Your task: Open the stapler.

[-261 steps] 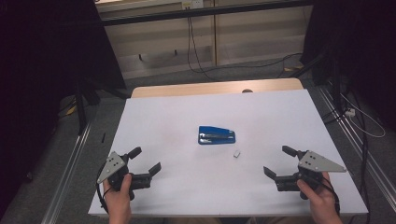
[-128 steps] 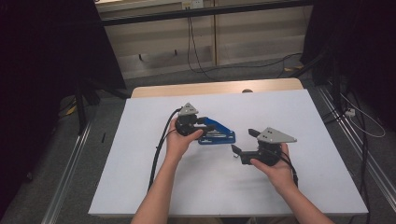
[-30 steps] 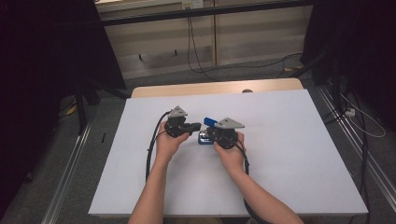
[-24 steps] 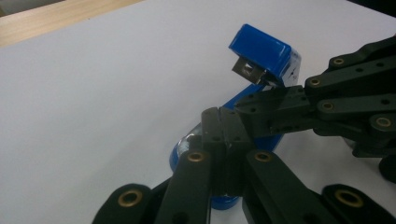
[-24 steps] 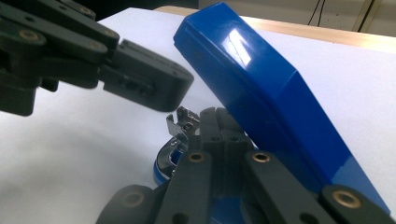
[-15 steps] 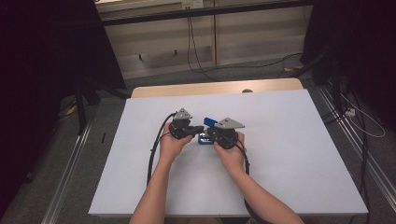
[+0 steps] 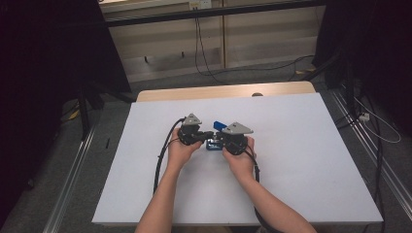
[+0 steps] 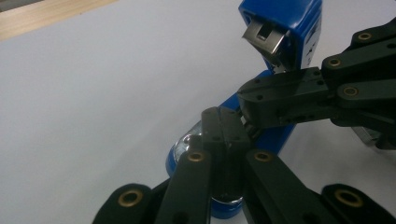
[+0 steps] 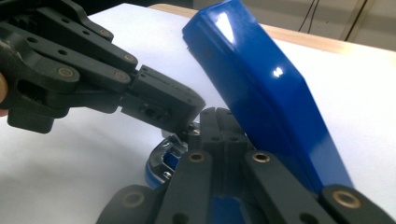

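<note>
Both of my tools meet at the blue stapler [image 7: 216,136], which sits near the middle of the white counter [image 7: 311,160], slightly toward twelve o'clock from centre. From the high view my left tool [image 7: 208,136] reaches in from nine o'clock and my right tool [image 7: 219,139] from three o'clock, their tips close together over the stapler's base.

The stapler is hinged open. Its base lies flat on the counter with its long axis running roughly nine to three in the high view, while the blue top arm [image 9: 261,88] tilts up and away toward twelve o'clock. In the left tool's view the arm's metal mouth [image 8: 264,37] faces back at the camera from about one o'clock.

My left tool's jaws are drawn fully together, tips resting down on the shiny metal part of the base [image 8: 187,142]. My right tool's jaws are likewise pressed together, lying along the base just beside the raised arm. I cannot tell whether either tip pinches anything between the pads. My hands [image 7: 180,150] hold both tools low over the counter.
</note>
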### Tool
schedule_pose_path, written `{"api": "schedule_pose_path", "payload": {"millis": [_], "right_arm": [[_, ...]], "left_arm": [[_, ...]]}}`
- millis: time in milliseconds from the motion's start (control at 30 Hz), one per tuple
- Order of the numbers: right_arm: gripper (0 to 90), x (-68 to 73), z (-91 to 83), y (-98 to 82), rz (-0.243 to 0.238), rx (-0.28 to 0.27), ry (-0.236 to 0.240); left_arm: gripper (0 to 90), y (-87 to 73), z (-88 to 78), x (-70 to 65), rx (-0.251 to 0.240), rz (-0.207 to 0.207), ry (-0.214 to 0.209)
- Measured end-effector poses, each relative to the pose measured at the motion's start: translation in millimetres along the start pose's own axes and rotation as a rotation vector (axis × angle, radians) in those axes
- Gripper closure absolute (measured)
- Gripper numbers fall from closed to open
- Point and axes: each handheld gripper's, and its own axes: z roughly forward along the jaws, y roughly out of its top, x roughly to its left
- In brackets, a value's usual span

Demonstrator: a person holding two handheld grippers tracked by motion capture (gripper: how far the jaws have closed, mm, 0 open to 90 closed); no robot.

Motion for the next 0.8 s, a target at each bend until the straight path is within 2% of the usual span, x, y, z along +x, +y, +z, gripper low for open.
{"api": "schedule_pose_path", "payload": {"millis": [100,133,233,300,500,800], "right_arm": [[90.0,0.2,-0.1,0.8,-0.005,0.003,-0.006],[90.0,0.4,-0.4,1.2,-0.008,0.004,-0.012],[90.0,0.8,-3.3,3.1,-0.004,-0.001,-0.048],[90.0,-0.6,-4.1,3.9,0.012,-0.003,-0.045],[90.0,-0.9,-5.7,5.0,-0.007,0.001,-0.059],[90.0,-2.1,-7.0,6.5,-0.018,0.011,-0.063]], "left_arm": [[90.0,-1.6,2.9,-0.6,0.002,0.003,0.003],[90.0,-2.2,4.2,-0.6,0.02,0.011,0.008],[90.0,-4.9,4.7,1.9,0.007,-0.015,-0.009],[90.0,-5.7,4.0,3.1,-0.004,-0.029,-0.017],[90.0,-6.5,5.8,1.9,0.005,-0.023,-0.006],[90.0,-7.3,5.5,2.5,0.002,-0.026,-0.014]]}}
